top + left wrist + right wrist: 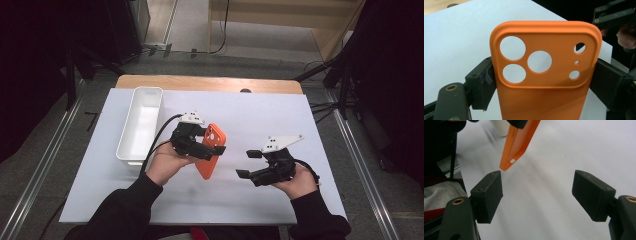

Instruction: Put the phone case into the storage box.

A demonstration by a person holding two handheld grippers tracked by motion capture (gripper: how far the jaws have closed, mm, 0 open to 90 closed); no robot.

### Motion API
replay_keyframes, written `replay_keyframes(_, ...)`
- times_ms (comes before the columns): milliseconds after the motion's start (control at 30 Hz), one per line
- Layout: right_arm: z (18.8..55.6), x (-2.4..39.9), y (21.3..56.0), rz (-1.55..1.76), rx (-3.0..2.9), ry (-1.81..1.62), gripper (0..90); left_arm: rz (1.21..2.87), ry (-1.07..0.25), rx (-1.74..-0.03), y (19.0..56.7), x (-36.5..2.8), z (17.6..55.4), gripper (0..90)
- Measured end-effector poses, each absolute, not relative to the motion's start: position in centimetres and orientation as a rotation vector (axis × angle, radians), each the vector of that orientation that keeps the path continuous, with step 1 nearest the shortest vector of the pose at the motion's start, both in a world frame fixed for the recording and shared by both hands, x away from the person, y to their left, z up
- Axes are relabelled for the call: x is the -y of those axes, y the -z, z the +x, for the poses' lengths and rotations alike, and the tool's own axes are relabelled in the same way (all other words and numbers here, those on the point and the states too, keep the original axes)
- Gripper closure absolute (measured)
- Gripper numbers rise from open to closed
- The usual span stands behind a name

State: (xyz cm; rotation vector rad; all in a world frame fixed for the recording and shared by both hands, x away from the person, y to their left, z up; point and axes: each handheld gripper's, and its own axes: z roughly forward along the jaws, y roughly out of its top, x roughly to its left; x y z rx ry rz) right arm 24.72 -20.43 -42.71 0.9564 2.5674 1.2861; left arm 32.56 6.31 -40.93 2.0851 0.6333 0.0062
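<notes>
An orange phone case (pixel 211 150) with round camera cut-outs hangs above the white table sheet (pixel 250 115), near its middle. My left gripper (pixel 206 145) is shut on the orange phone case (pixel 544 75), its two jaws pressing the long sides just below the camera block. My right gripper (pixel 248 163) is to the right of the case, open and empty, its jaws wide apart and pointing left. From the right gripper view the orange phone case (pixel 517 142) shows edge-on, tilted, its lower end just above my right gripper (pixel 537 192).
A long white bin (pixel 141 122) stands at the left of the table sheet, close behind my left hand. A wooden table edge (pixel 210 82) runs along the far side. Black stands and cables crowd the floor at both sides.
</notes>
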Motion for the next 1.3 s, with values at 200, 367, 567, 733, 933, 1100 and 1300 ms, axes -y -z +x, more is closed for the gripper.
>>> replay_keyframes(200,24.2,20.8,44.1,0.972,-2.553,-1.303,23.3,2.080,-0.007,-0.631,40.9,-6.5,32.6,16.2)
replay_keyframes(367,23.8,21.1,45.1,0.996,-2.538,-1.312,23.3,2.074,-0.002,-0.627,40.8,-6.6,32.6,16.2)
replay_keyframes(567,23.3,21.6,46.3,1.026,-2.513,-1.340,23.3,2.075,0.006,-0.618,40.7,-6.8,32.6,16.2)
replay_keyframes(733,23.0,21.9,47.1,1.040,-2.501,-1.346,23.3,2.083,0.018,-0.610,40.7,-6.8,32.6,16.2)
replay_keyframes(933,22.7,22.4,47.9,1.063,-2.492,-1.348,23.3,2.083,0.021,-0.607,40.7,-7.0,32.7,16.2)
replay_keyframes(1100,22.3,22.8,48.5,1.081,-2.483,-1.354,23.3,2.089,0.021,-0.603,40.6,-7.2,32.8,16.2)
replay_keyframes(1300,22.2,23.2,48.7,1.092,-2.469,-1.360,23.3,2.087,0.028,-0.600,40.4,-7.4,32.8,16.2)
